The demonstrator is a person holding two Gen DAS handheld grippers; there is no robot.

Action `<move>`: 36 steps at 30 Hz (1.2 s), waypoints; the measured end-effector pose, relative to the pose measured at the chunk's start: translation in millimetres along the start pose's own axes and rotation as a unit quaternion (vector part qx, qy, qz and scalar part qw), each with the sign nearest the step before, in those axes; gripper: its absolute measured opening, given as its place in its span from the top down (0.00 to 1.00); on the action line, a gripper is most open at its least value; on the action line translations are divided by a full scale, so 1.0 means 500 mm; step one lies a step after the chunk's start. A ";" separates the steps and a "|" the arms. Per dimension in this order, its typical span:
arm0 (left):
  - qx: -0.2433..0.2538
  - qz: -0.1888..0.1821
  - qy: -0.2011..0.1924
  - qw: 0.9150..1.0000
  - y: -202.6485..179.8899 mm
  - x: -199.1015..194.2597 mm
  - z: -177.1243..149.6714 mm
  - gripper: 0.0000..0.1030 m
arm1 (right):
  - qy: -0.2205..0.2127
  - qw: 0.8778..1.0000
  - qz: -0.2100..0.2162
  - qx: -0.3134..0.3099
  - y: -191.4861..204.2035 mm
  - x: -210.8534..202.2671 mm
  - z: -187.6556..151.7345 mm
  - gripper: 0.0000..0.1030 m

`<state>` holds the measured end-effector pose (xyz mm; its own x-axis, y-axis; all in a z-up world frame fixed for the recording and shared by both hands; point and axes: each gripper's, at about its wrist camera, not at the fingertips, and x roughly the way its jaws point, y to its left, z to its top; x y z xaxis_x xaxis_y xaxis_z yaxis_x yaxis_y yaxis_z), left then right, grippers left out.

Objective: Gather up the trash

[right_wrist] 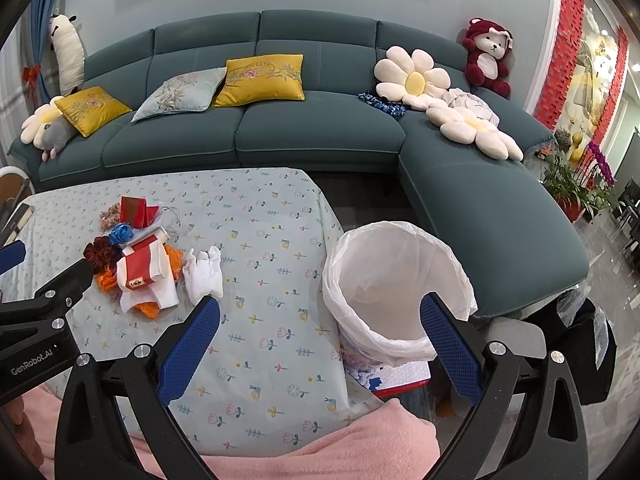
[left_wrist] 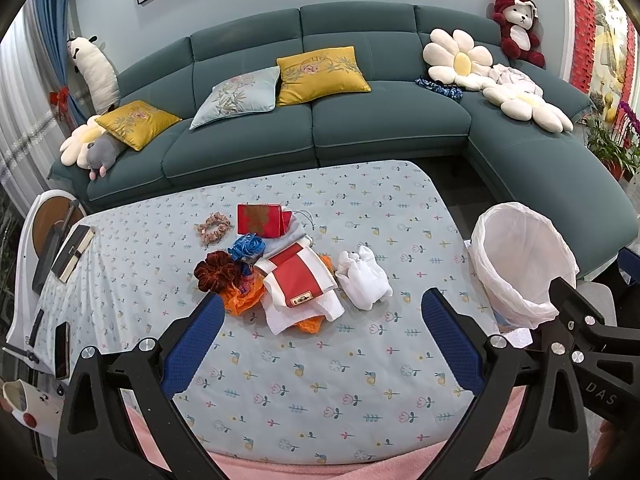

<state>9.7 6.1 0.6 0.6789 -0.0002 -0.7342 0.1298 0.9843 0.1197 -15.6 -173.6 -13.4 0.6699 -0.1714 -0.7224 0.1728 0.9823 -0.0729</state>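
Blue-padded jaws on the left gripper [left_wrist: 322, 322] are spread wide, nothing between them, hovering over bare floral cloth near the table [left_wrist: 304, 400] front edge. Right gripper [right_wrist: 320, 330] jaws also spread wide and empty, straddling the table's right edge, its right finger in front of the bin.

Trash pile sits mid-table, just beyond the left jaws: crumpled white tissue [left_wrist: 364, 278] on the right side of the pile, red-and-white paper packet [left_wrist: 300, 280] touching it on the left, lying over orange plastic scraps [left_wrist: 242, 296]. Dark red scrunchie [left_wrist: 216, 270] at the pile's left, blue ribbon [left_wrist: 248, 246] behind it, red folded card [left_wrist: 264, 220] standing further back, pink scrunchie [left_wrist: 214, 228] just left of the card.

White-lined trash bin [right_wrist: 396, 280] stands off the table's right edge, tilted toward the cameras, liner looks empty. It rests on a box with a red edge [right_wrist: 400, 380].

Clutter at the table's left edge: a book [left_wrist: 74, 252] and a phone [left_wrist: 61, 350]. Pink fabric [right_wrist: 320, 448] along the front edge. Teal sofa [left_wrist: 360, 120] behind the table's far edge, carrying cushions and plush toys.
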 end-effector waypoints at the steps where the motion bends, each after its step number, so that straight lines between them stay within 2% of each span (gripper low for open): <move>1: 0.000 0.001 0.001 1.000 -0.003 -0.011 0.000 0.08 | 0.000 1.000 -0.001 -0.001 0.001 0.000 0.001 0.07; 36: 0.000 0.003 -0.003 1.000 0.000 -0.017 0.008 0.08 | -0.001 1.000 -0.005 0.000 -0.007 -0.004 0.003 0.07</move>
<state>6.7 5.2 9.1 0.6840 0.0036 -0.7294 0.1264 0.9843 0.1235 -16.3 -176.6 -10.8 0.6693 -0.1813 -0.7205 0.1799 0.9805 -0.0796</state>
